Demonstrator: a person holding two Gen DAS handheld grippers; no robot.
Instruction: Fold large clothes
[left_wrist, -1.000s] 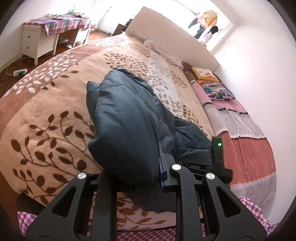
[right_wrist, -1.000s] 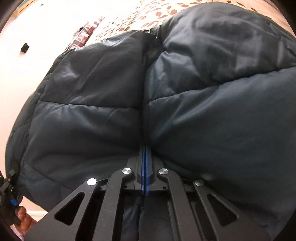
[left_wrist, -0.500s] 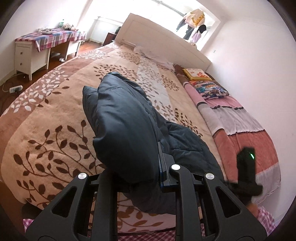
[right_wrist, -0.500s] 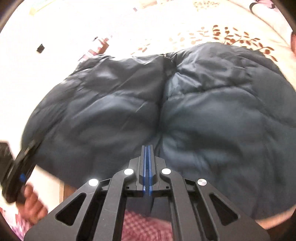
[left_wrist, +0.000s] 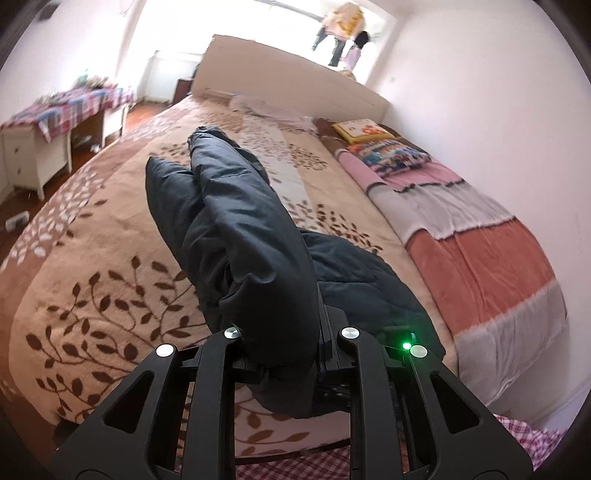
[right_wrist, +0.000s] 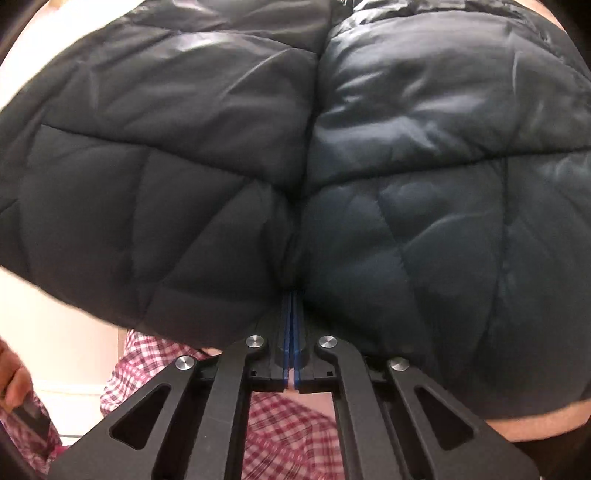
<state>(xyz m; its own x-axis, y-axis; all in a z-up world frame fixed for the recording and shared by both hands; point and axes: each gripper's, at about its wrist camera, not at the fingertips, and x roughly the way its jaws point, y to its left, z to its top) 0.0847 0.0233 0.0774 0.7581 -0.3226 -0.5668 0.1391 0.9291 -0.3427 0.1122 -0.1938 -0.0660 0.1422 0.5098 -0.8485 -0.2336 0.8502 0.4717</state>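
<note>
A dark navy quilted puffer jacket (left_wrist: 236, 236) lies on the bed, its near edge lifted. My left gripper (left_wrist: 320, 332) is shut on the jacket's near edge, which bulges up over the fingers. In the right wrist view the jacket (right_wrist: 369, 147) fills almost the whole frame. My right gripper (right_wrist: 292, 317) is shut on a fold of it, with the blue pads pressed together. The right gripper's green light (left_wrist: 406, 346) shows at the jacket's right side in the left wrist view.
The bed has a beige leaf-patterned blanket (left_wrist: 92, 258) and a pink and orange striped blanket (left_wrist: 480, 258) on the right. Books (left_wrist: 369, 136) lie near the white headboard (left_wrist: 295, 81). A white desk with a plaid cloth (left_wrist: 48, 122) stands left. Red checked cloth (right_wrist: 288, 435) is below.
Both grippers have pulled the jacket's near edge closer and lower. The right gripper has come in beside the left one, and the jacket fills its view again.
</note>
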